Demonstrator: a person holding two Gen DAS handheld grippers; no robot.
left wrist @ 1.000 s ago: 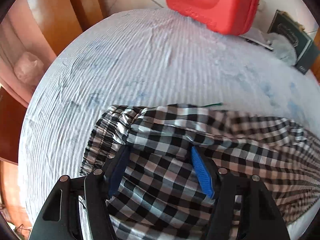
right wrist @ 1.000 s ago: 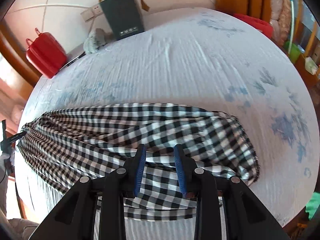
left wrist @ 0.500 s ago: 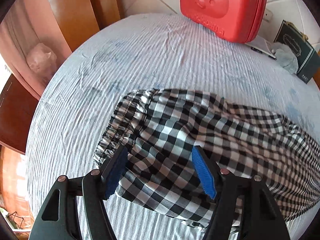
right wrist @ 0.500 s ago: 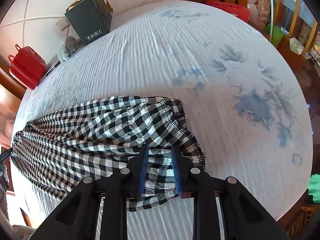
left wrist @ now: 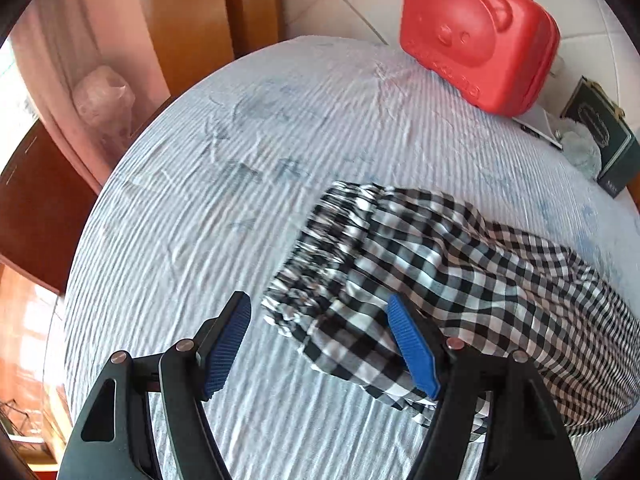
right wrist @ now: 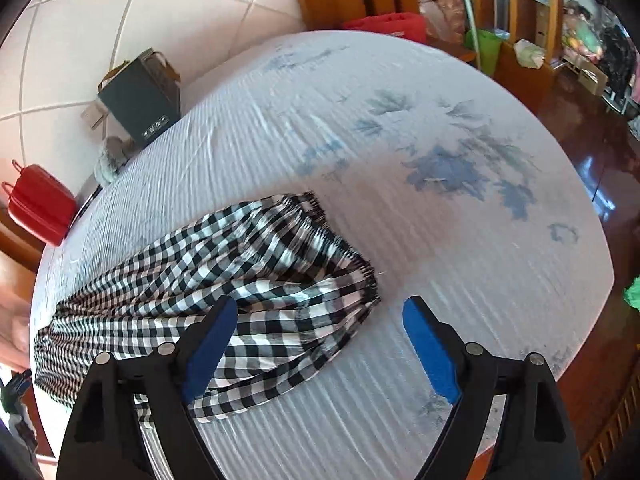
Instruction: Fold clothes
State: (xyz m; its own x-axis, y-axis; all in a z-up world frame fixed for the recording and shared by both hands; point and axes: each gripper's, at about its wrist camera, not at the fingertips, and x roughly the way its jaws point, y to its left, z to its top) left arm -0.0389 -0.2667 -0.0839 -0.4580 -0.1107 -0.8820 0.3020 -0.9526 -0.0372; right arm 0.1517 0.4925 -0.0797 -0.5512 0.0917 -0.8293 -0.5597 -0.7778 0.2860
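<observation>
A black-and-white checked garment [left wrist: 460,276] lies in a long band on the pale blue striped bed sheet [left wrist: 280,140]. Its gathered elastic waistband [left wrist: 320,248] is the end in the left wrist view. My left gripper [left wrist: 320,340] is open and empty, raised above that end. In the right wrist view the garment [right wrist: 208,276] ends in a frayed hem [right wrist: 352,256]. My right gripper [right wrist: 316,340] is open and empty above that hem end.
A red bear-face case [left wrist: 476,36] and a dark box [left wrist: 600,140] stand at the bed's far edge, also in the right wrist view, case [right wrist: 38,204] and box [right wrist: 140,96]. Wooden furniture [left wrist: 192,20] and a dark polished floor [right wrist: 600,152] surround the bed.
Both grippers have let go of the garment and lifted away. The right jaws went from shut on the cloth to wide open. The garment's ends now lie dropped on the sheet.
</observation>
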